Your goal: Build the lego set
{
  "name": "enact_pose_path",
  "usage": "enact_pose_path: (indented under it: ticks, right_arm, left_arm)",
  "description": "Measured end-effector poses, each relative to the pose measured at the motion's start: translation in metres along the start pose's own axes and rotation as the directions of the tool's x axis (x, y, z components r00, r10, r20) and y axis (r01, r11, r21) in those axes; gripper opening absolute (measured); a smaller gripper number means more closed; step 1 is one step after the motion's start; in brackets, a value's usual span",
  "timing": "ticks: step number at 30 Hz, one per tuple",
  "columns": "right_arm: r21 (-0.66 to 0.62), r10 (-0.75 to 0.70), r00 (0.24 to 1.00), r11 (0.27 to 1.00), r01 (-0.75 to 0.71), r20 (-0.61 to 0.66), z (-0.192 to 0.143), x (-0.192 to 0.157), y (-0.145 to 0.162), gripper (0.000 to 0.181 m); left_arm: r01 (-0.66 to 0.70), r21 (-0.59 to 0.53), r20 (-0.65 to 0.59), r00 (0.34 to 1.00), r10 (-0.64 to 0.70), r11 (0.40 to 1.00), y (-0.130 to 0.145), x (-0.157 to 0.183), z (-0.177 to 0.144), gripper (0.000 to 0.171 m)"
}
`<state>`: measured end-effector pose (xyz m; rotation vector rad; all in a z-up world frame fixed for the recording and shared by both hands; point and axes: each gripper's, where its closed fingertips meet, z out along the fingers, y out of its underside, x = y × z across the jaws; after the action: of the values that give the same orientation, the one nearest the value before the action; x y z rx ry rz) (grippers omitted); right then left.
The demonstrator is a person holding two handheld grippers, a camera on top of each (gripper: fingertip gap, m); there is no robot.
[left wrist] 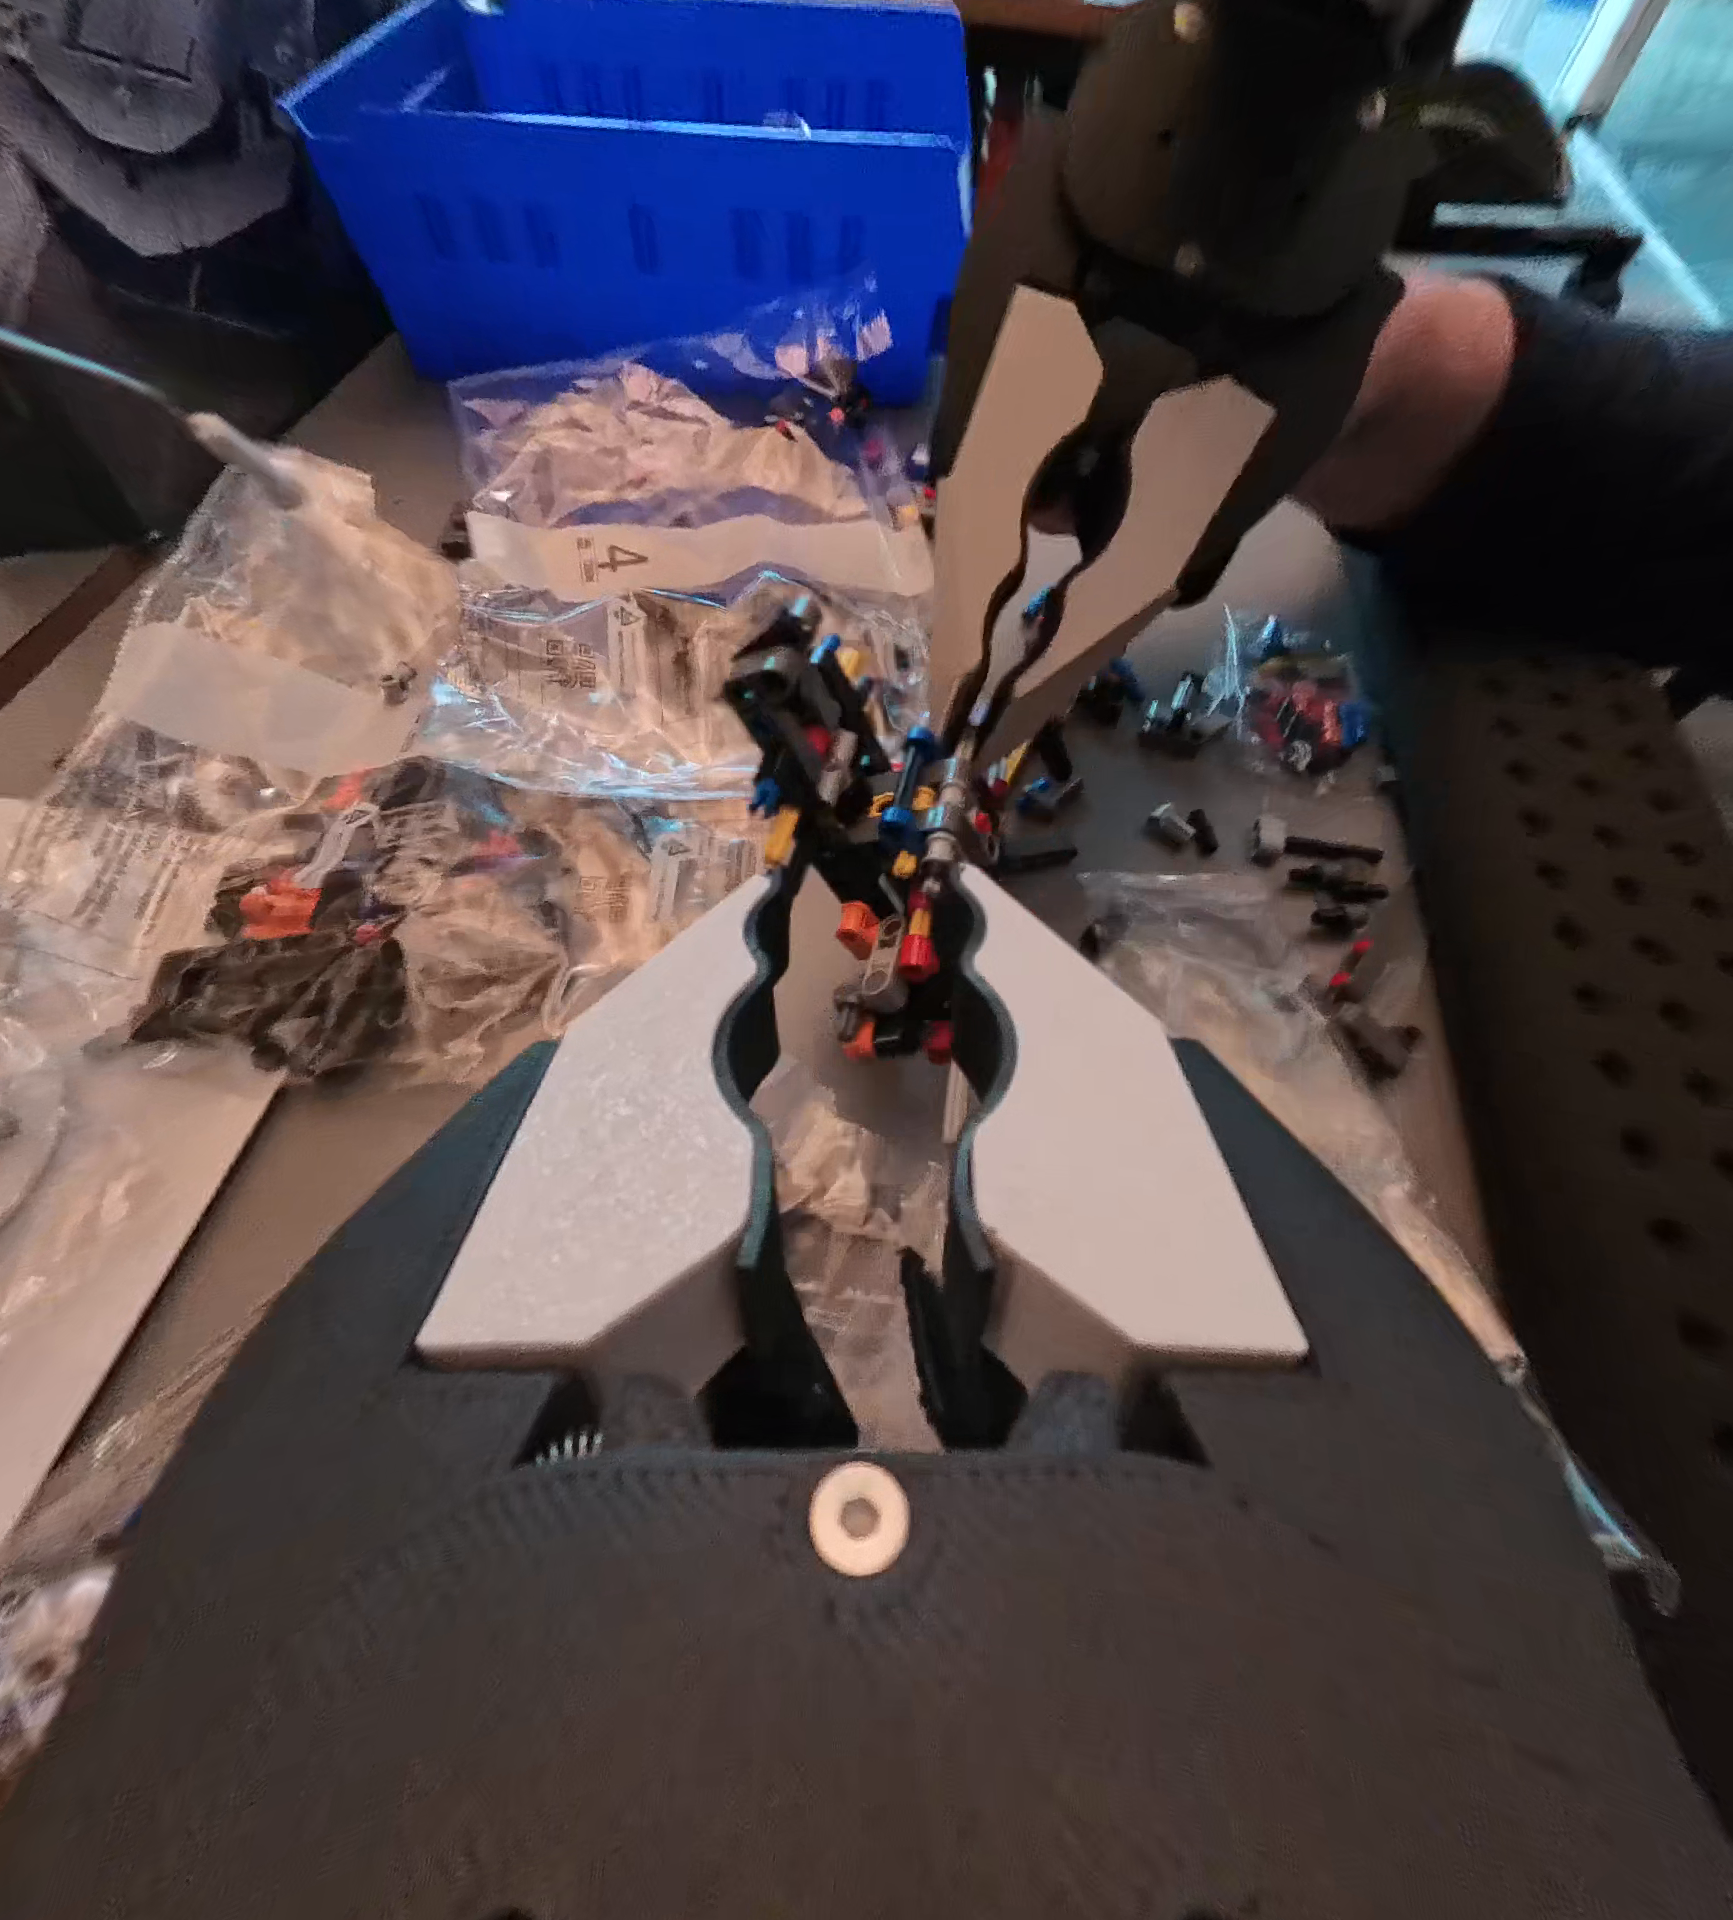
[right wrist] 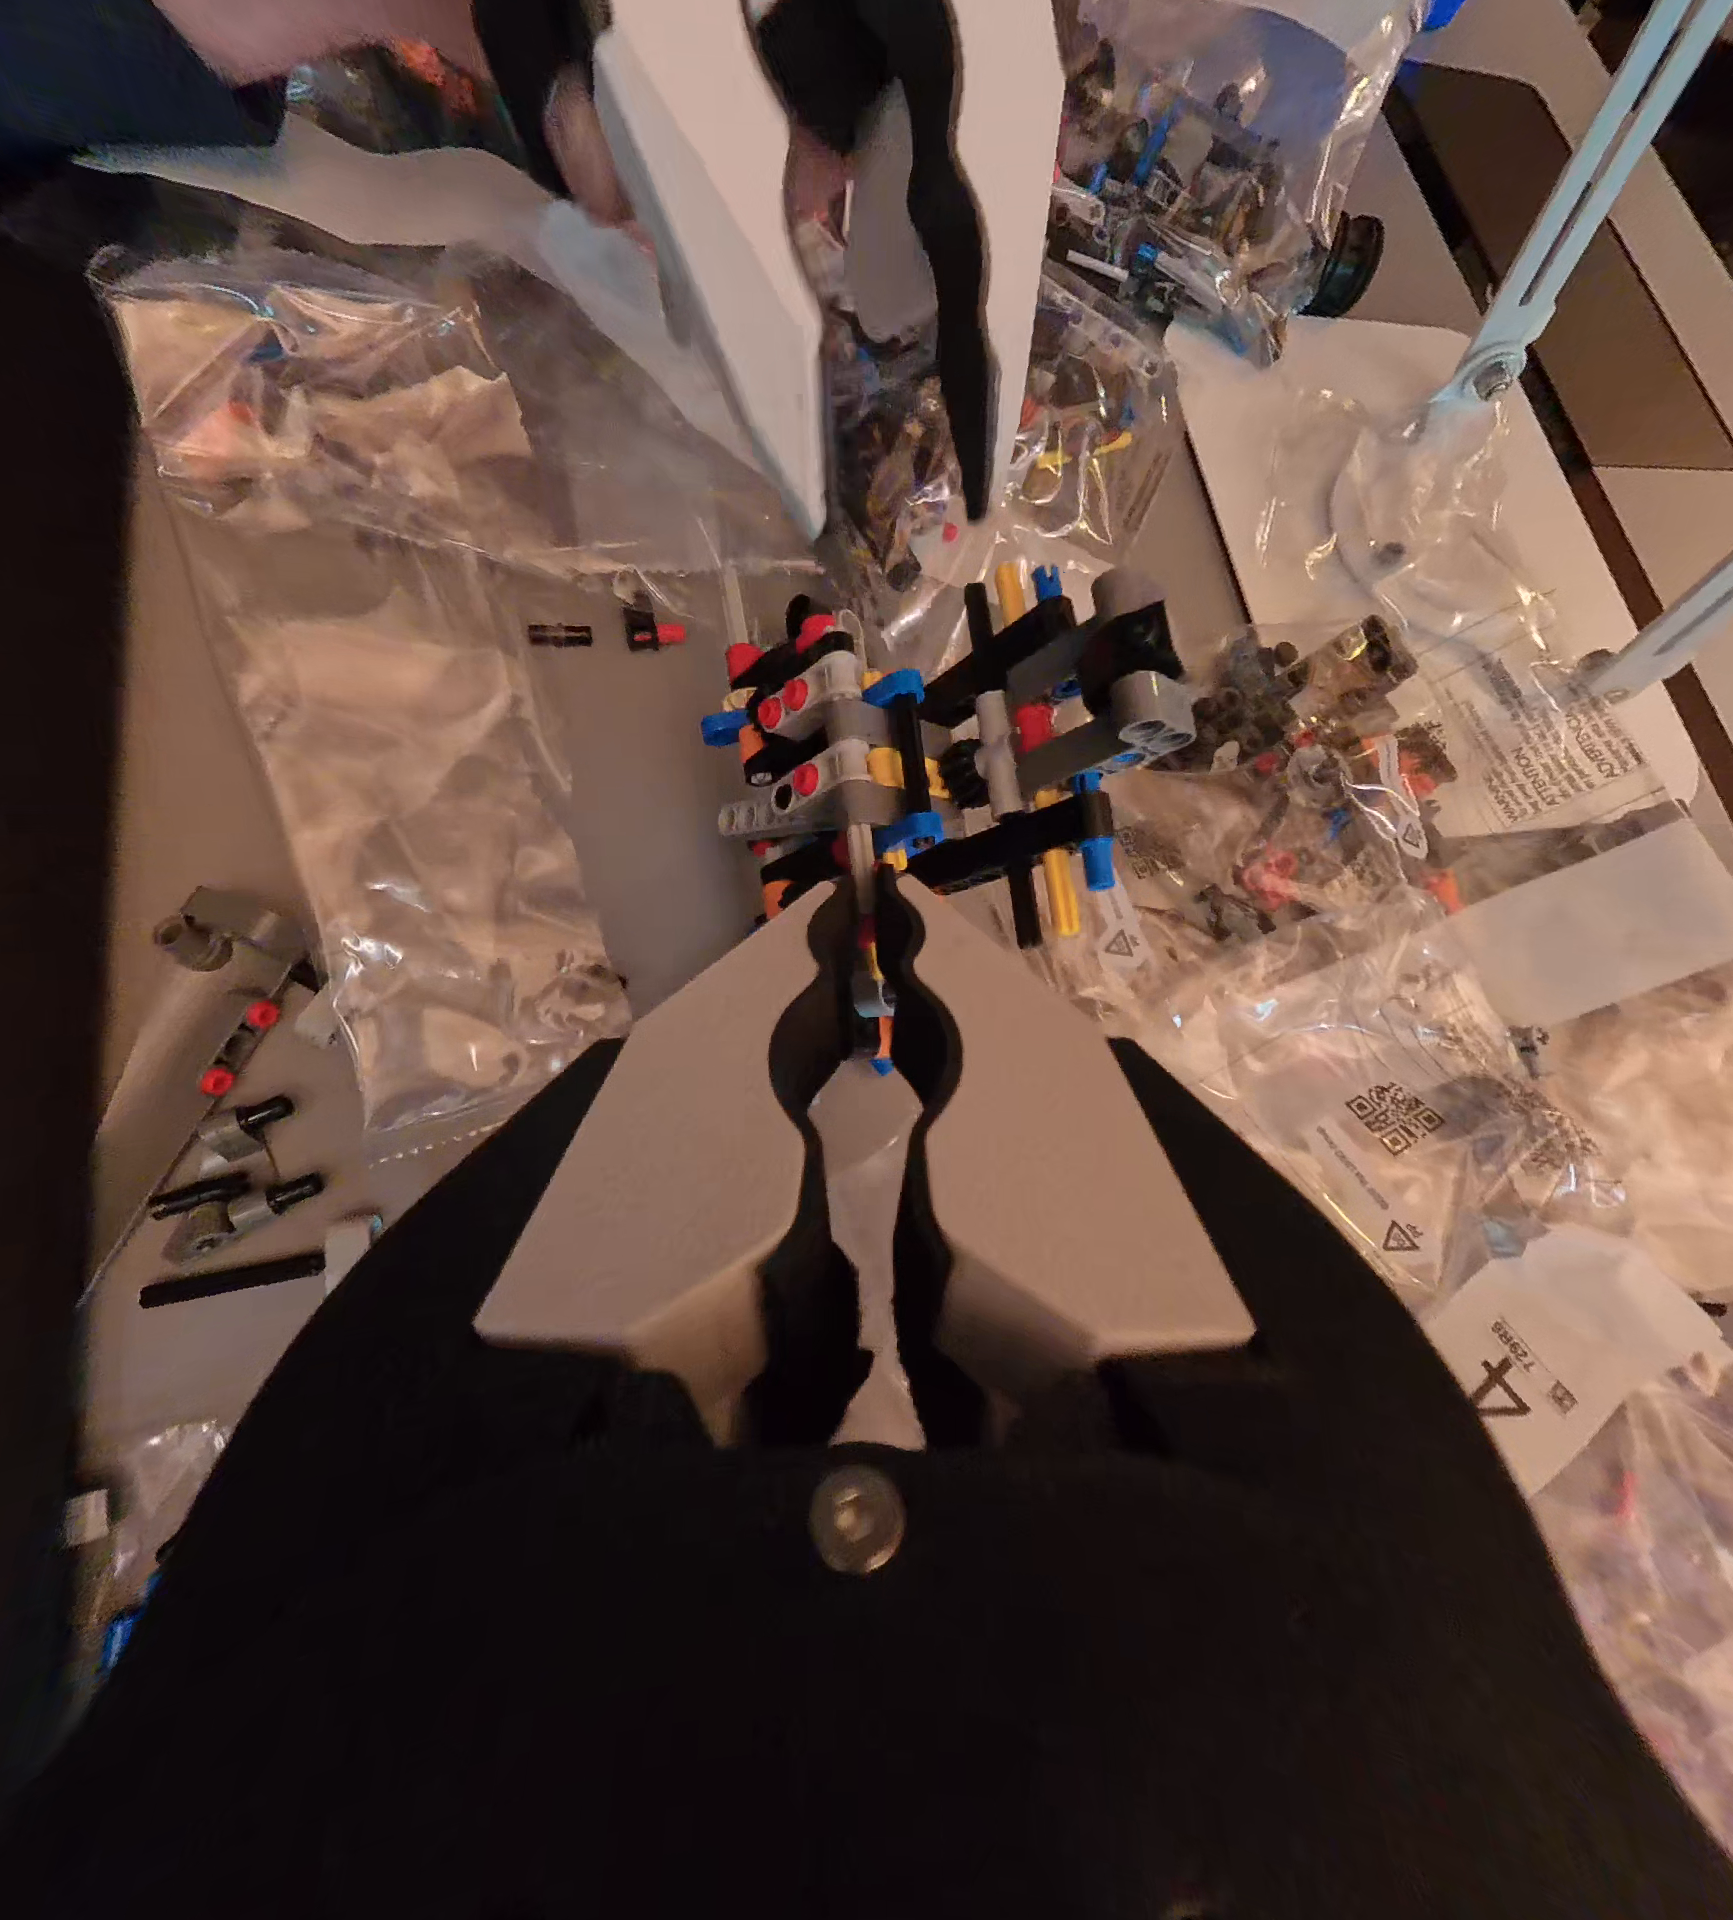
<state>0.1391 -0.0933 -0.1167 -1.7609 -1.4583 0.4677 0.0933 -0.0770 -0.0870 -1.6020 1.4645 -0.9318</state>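
Note:
A partly built lego assembly of black beams with blue, yellow, red and orange pins lies among plastic bags; the right wrist view shows it too. My right gripper is shut on a grey axle end at the assembly's near edge, and in the left wrist view it comes down from the upper right. My left gripper is open, its jaws apart on either side of the assembly's other end. In the right wrist view it hangs just beyond the assembly, and I cannot see it touching.
Clear bags of parts cover most of the table. A blue bin stands at the back. Loose black and grey pieces lie beside a black perforated mat. A white stand rises nearby. Spacing between my two grippers at the tips: around 7 centimetres.

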Motion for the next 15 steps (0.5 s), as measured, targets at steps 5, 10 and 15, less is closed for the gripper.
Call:
enact_pose_path:
  ticks: [5, 10, 15]
  right_arm:
    - [0.000, 0.003, 1.000, 1.000, -0.003, -0.004, 0.001, 0.000, 0.000, 0.000]
    - [-0.002, -0.008, 1.000, 1.000, 0.008, -0.001, 0.001, -0.001, -0.001, 0.000]
    - [0.021, -0.017, 0.999, 1.000, 0.016, 0.047, 0.000, -0.008, -0.002, 0.000]
  left_arm:
    - [-0.114, -0.150, -0.031, 0.993, 0.110, 0.982, 0.020, 0.016, 0.026, 0.025]
    - [-0.089, -0.129, -0.035, 0.996, 0.086, 0.988, 0.016, 0.017, 0.029, 0.019]
    - [-0.130, -0.113, -0.065, 0.990, 0.123, 0.985, 0.016, 0.021, 0.024, 0.017]
